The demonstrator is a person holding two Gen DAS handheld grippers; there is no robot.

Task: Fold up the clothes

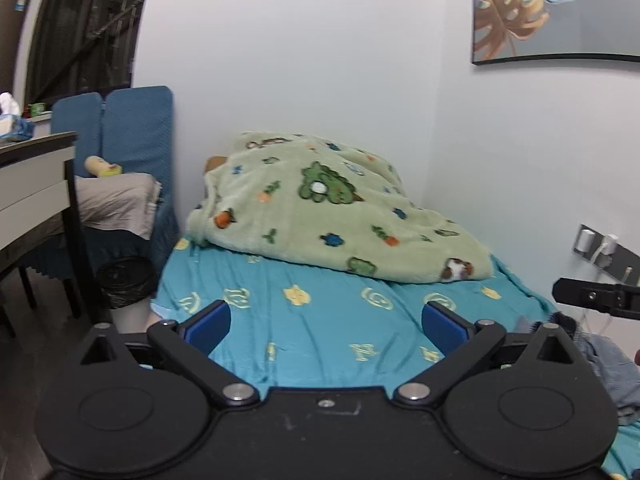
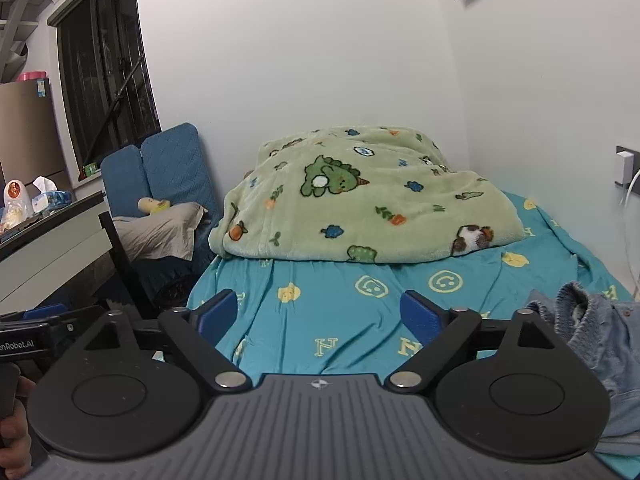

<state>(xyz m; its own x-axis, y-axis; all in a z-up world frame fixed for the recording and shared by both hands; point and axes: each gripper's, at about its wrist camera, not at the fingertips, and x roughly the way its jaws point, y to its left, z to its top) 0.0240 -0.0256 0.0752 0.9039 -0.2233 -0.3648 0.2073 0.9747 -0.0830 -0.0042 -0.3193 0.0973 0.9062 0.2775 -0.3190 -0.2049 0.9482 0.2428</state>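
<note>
A: Looking through the left wrist cam — left gripper (image 1: pixel 326 322) has its fingers spread wide over the teal bedsheet (image 1: pixel 320 320), nothing between them, denim garment (image 1: pixel 612 364) at 3 o'clock.

B: Right wrist cam — right gripper (image 2: pixel 320 314) also spread and empty, denim at 3 o'clock, green blanket (image 2: pixel 360 200) at 12.

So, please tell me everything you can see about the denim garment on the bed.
The denim garment is light blue, washed-looking cloth, with a gathered, ruffled edge at its top and what looks like a small button. It lies crumpled, not folded, on the turquoise bed sheet at the right side of the bed, near the wall. Only part of it shows; the rest runs out of the picture. Neither gripper touches it: the right gripper stands open over the sheet beside it.
</note>
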